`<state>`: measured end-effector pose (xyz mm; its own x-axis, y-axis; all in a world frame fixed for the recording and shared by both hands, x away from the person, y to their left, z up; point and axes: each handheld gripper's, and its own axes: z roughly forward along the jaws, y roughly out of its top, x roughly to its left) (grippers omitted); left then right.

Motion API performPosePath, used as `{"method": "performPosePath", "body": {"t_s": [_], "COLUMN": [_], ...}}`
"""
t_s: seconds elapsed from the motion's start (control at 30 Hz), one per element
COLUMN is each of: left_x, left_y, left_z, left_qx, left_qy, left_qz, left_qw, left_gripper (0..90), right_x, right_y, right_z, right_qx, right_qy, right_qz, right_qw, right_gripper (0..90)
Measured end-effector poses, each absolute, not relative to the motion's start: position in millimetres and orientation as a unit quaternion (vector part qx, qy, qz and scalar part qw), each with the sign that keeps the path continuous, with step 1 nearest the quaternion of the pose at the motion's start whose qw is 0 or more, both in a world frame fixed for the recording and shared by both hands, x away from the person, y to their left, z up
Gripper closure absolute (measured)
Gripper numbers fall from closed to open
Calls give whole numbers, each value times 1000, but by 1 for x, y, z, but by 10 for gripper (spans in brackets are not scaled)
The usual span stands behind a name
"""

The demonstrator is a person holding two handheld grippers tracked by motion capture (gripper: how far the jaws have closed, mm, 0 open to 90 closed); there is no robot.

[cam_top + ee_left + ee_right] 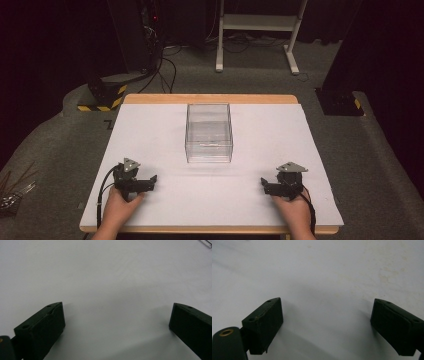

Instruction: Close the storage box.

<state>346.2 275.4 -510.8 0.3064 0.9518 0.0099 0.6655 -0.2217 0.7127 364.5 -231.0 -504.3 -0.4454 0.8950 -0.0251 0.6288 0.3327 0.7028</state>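
With both the left hand-held gripper and right hand-held gripper spread wide and empty on the surface near the clear plastic box, a one-sided push could slide its light, slick walls away.

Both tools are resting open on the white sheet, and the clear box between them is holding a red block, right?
Not quite. The clear box looks empty in the high view; no red block sits inside. The rest holds: the left tool and right tool rest open on the white sheet.
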Motion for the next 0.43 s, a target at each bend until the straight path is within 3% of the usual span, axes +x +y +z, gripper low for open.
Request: {"method": "performPosePath", "body": {"t_s": [0.43], "left_x": [346], "left_y": [275], "left_z": [-511], "left_qx": [747], "left_qy": [542], "left_qz": [230], "left_qw": [310], "left_gripper": [5], "right_x": [363], "right_y": [-231], "right_z": [-504], "right_qx": [476], "right_qy": [790], "right_qz": [320], "right_qw": [216], "right_gripper": [135]}}
